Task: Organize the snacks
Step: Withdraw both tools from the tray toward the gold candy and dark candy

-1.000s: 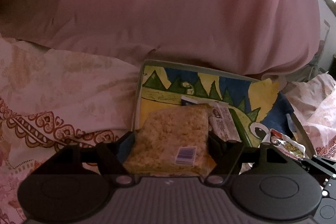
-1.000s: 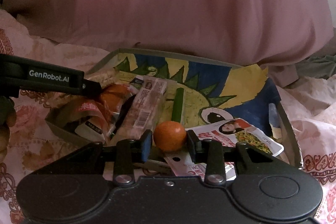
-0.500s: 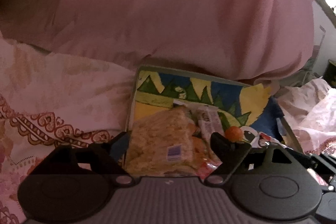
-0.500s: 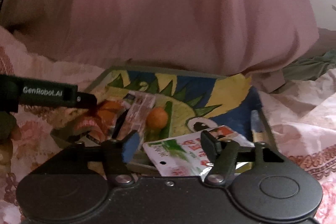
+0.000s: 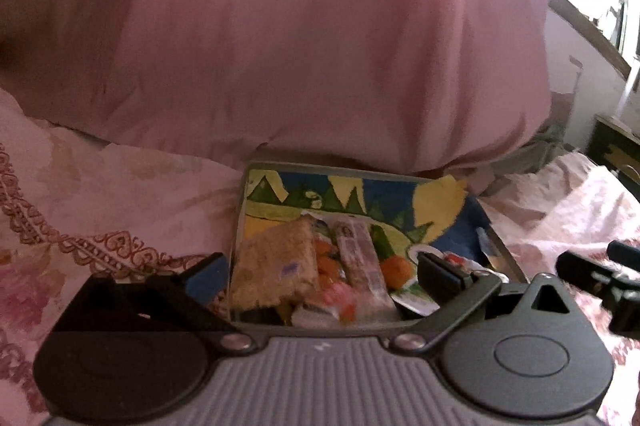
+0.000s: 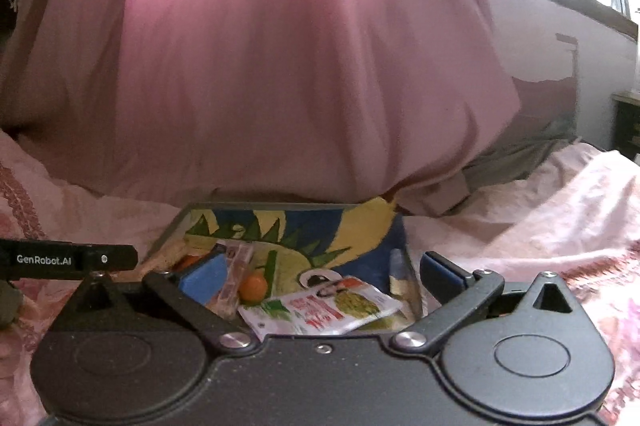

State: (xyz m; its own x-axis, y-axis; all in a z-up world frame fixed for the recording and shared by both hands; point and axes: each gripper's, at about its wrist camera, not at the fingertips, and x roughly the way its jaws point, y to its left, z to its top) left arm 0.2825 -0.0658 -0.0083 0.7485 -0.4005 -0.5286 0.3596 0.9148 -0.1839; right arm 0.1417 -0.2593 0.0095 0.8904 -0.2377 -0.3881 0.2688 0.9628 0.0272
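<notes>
Right wrist view: the right hand-held gripper [image 6: 320, 276] is opening wide, nothing pinched, above the dinosaur-print box [image 6: 360, 226] on the bed, the orange [image 6: 253, 286] lying inside. The left hand-held gripper [image 5: 320, 272] is opening too, empty, over the rice-cracker packet [image 5: 276, 262] in that box.

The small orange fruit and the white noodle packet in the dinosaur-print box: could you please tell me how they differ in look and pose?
The orange fruit is round, plain and bare, while the white noodle packet is flat, printed and wrapped. The fruit sits deeper in the box, beside a long clear-wrapped bar; the packet lies tilted at the near side. Both rest inside the box, untouched.
</notes>
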